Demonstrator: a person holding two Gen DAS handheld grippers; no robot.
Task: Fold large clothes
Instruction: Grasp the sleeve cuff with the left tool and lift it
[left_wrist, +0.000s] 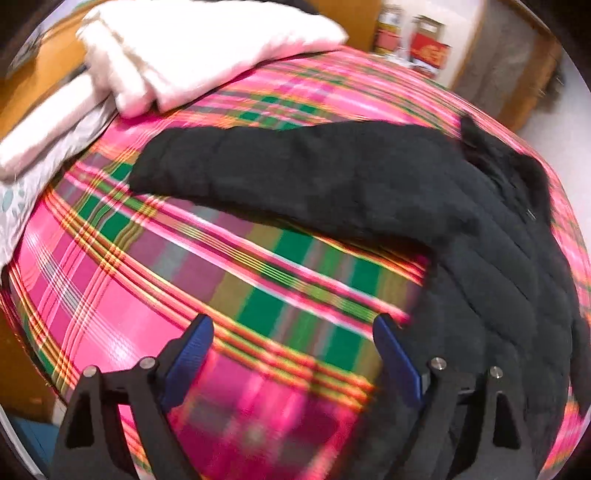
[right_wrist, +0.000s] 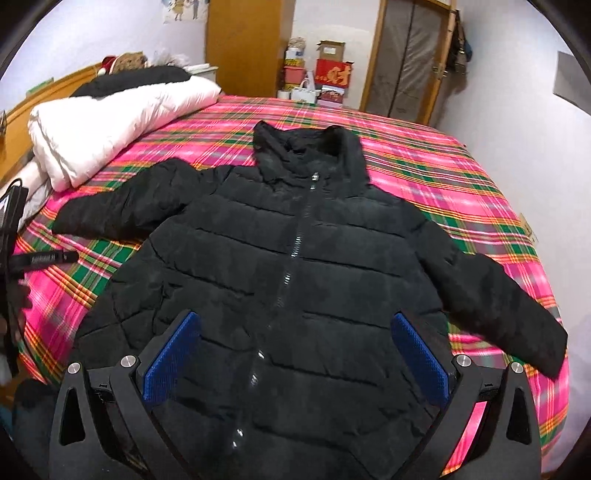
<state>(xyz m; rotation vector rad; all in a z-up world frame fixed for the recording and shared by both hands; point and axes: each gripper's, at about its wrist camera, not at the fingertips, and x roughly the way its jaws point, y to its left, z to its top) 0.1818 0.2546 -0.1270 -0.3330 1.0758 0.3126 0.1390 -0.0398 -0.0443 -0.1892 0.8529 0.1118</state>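
A black quilted puffer jacket (right_wrist: 280, 258) lies face up and zipped on a bed with a pink plaid cover (right_wrist: 424, 173), both sleeves spread out, hood away from me. My right gripper (right_wrist: 295, 328) is open and empty above the jacket's lower front. In the left wrist view the jacket's body (left_wrist: 498, 295) is at the right and one sleeve (left_wrist: 295, 173) stretches left. My left gripper (left_wrist: 295, 332) is open and empty over the plaid cover (left_wrist: 147, 295), its right finger at the jacket's side edge. This view is blurred.
A folded white duvet (right_wrist: 110, 122) lies at the bed's far left by the wooden headboard (right_wrist: 44, 92); it also shows in the left wrist view (left_wrist: 192, 48). Boxes and bags (right_wrist: 325, 81) stand beyond the bed by a wardrobe (right_wrist: 410, 62). The left hand-held unit (right_wrist: 14, 251) shows at the left edge.
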